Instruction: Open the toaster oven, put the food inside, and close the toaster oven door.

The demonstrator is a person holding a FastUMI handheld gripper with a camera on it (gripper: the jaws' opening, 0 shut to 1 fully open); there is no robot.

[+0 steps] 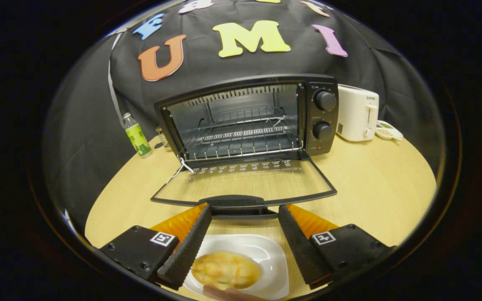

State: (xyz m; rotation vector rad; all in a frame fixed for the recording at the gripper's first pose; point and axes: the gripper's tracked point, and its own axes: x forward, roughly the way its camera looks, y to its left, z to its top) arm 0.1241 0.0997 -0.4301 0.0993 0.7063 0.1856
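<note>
1. The tongs [244, 211] are spread wide, both fingers apart with nothing pinched between them.
2. Between the fingers, low and close to the camera, sits a white plate [272, 267] on the wooden surface [375, 188].
3. On the plate lies the food [226, 269], a golden, bread-like piece (blurred, so its exact kind is hard to tell). The left finger passes in front of the plate's near-left edge; whether it touches the plate cannot be told.
4. A fingertip [228, 294] of a person shows at the plate's near rim, just below the food.
5. Just ahead of the fingertips stands the toaster oven [320, 117], black, with its door [245, 186] swung fully down and lying flat toward the tongs; the door handle [237, 202] sits right between the two finger ends.
6. Inside the oven a wire rack [241, 144] is visible, with nothing on it.
7. Two round knobs [324, 100] are stacked on the oven's right panel.
8. To the oven's right stands a white toaster [358, 113], with a small dish [389, 130] just beside it.
9. To the oven's left a bottle [136, 136] with a green label stands upright.
</note>
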